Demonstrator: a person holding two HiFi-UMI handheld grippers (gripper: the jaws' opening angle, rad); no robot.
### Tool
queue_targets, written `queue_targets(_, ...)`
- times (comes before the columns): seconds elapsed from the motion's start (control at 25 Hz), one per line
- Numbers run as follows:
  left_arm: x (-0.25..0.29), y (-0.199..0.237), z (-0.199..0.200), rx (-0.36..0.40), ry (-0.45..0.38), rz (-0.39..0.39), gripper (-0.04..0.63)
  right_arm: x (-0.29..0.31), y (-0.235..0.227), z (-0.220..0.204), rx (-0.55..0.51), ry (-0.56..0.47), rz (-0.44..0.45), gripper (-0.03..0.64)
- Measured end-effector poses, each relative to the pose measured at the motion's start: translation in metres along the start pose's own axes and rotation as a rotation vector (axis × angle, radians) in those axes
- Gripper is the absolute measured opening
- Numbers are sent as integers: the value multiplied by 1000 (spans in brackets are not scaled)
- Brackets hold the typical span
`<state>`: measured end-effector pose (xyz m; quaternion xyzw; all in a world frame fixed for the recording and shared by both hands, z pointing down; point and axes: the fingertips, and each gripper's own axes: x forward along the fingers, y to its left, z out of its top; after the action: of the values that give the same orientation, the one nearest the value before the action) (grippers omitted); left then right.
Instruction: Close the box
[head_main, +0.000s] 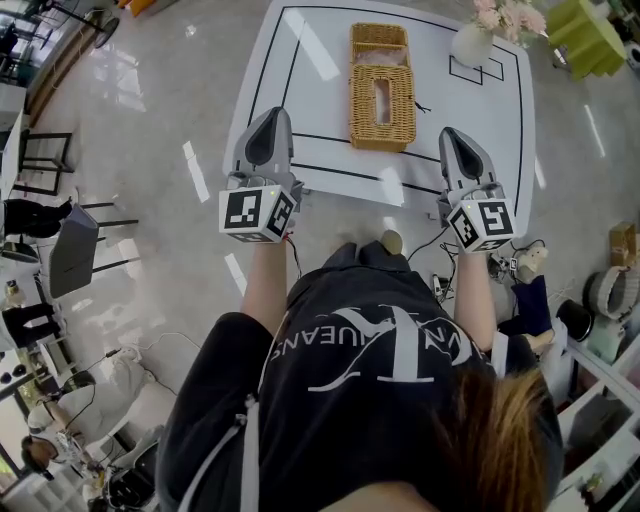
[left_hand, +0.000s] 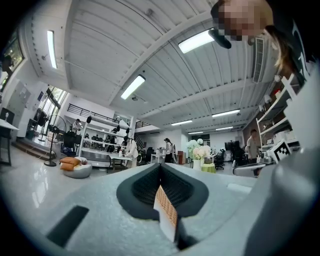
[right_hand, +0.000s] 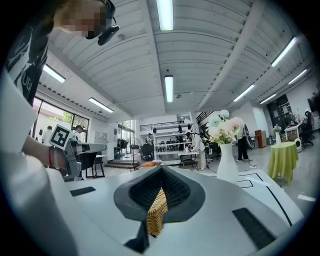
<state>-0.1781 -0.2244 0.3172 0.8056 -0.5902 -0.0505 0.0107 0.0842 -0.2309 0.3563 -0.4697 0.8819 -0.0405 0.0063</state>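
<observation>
**A:** Box (head_main: 381, 95), the wicker one: did either claw have hold of it?

**B:** No. The left claw (head_main: 272, 116) and the right claw (head_main: 450, 134) were both clenched tight on nothing, hovering at the near edge of the white desk (head_main: 320, 100).

**A:** Anything hard to make out?

**B:** In each gripper view only a thin strip of wicker showed through the slit below the closed jaws. Whether the far section of the box was a raised lid, I couldn't tell.

**A:** And where was the box?

**B:** It lay on the desk, ahead of the claws and between their lines, well apart from both.
</observation>
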Motion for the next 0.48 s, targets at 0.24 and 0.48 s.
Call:
queue_targets(0.24, -1, -1, 8, 1, -23, -4, 8, -2, 1, 8, -7, -13, -6, -3)
queue_targets(0.48, -1, 0, 14, 2, -34, -2, 8, -3, 3, 15, -7, -31, -8, -4)
